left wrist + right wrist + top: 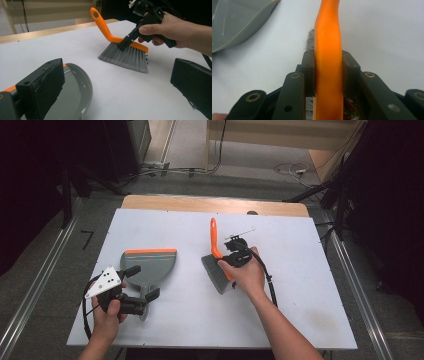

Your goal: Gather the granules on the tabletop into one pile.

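A brush (215,270) with an orange handle and grey bristles stands on its bristles in the middle of the white tabletop (300,250). My right gripper (223,261) is shut on its orange back, and in the right gripper view the pads (309,75) press the handle (328,37) from both sides. A grey dustpan (150,262) with an orange lip lies flat at the left. My left gripper (142,282) hovers by the dustpan's handle end with its jaws wide apart, one jaw over the pan (72,95). From there I see the brush (125,56) and the right gripper (127,41).
The white board rests on a wooden table whose far edge (215,204) shows at the back. Metal rails (355,285) run along both sides on the floor. Cables (290,170) lie on the floor beyond the table.
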`<state>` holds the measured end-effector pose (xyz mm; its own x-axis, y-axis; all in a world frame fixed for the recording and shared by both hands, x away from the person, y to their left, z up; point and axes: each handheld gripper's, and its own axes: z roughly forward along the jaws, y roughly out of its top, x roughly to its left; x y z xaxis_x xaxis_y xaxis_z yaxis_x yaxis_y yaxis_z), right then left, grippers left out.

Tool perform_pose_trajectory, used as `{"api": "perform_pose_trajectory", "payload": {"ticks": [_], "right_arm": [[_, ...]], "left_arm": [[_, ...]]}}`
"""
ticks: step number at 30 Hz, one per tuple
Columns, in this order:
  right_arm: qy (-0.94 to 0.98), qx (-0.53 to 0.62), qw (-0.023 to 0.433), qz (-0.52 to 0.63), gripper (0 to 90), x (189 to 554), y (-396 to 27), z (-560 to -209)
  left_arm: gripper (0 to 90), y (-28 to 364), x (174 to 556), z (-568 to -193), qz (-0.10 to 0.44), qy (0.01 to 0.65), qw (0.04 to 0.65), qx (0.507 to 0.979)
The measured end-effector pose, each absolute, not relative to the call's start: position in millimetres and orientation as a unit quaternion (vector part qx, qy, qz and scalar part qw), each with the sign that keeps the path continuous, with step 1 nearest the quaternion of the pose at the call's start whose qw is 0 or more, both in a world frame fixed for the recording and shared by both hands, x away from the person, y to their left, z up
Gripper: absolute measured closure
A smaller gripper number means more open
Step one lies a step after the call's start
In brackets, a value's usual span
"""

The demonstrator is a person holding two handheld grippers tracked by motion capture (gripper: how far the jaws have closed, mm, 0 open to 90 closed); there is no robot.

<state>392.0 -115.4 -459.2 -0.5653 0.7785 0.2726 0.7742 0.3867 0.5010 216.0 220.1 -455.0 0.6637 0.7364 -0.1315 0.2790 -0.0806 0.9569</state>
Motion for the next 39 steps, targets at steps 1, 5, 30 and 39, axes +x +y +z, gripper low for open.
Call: {"api": "perform_pose_trajectory", "payload": {"ticks": [1,5,30,39], "right_arm": [[0.83,0.471,0.006,0.3,67.9,393,-121,-459],[0.826,0.478,0.008,0.3,67.9,394,-128,-460],[0.806,0.507,0.018,0.303,67.5,397,-162,-461],[0.8,0.518,0.023,0.302,67.4,398,-174,-462]], "left_arm": [[0.0,220,216,-455,0.199,0.359,0.575,0.708],[0.0,220,216,-455,0.199,0.358,0.576,0.707],[0.0,220,216,-455,0.199,0.358,0.575,0.708],[0.0,219,215,-454,0.199,0.358,0.575,0.708]]}}
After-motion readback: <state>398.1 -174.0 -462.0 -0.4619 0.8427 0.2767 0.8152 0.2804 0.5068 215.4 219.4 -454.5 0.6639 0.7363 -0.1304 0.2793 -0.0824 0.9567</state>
